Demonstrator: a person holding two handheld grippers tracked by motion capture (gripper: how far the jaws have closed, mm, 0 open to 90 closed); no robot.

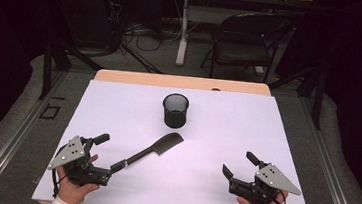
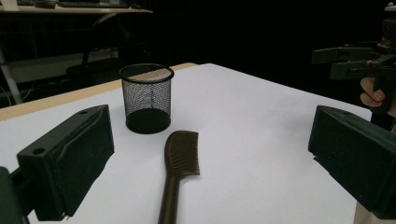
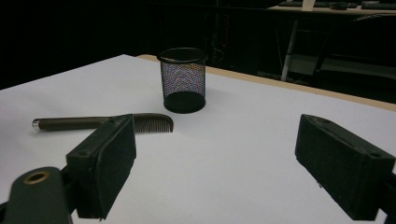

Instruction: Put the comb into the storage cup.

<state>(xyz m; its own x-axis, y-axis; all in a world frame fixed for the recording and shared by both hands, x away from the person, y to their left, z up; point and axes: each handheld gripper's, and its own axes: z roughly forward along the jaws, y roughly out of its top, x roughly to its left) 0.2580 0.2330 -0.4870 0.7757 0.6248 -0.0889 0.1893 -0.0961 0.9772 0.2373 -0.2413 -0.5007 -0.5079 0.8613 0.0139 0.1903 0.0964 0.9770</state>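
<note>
My left tongs (image 1: 105, 156) stand wide and empty beside the comb (image 1: 153, 150) handle; the comb lies on the bench (image 1: 265, 140), long axis toward one o'clock, toward the mesh cup (image 1: 175, 110); my right tongs (image 1: 235, 165), also wide, sit farther off

Dark brown comb (image 1: 157, 150), black mesh cup (image 1: 175, 110)
</note>
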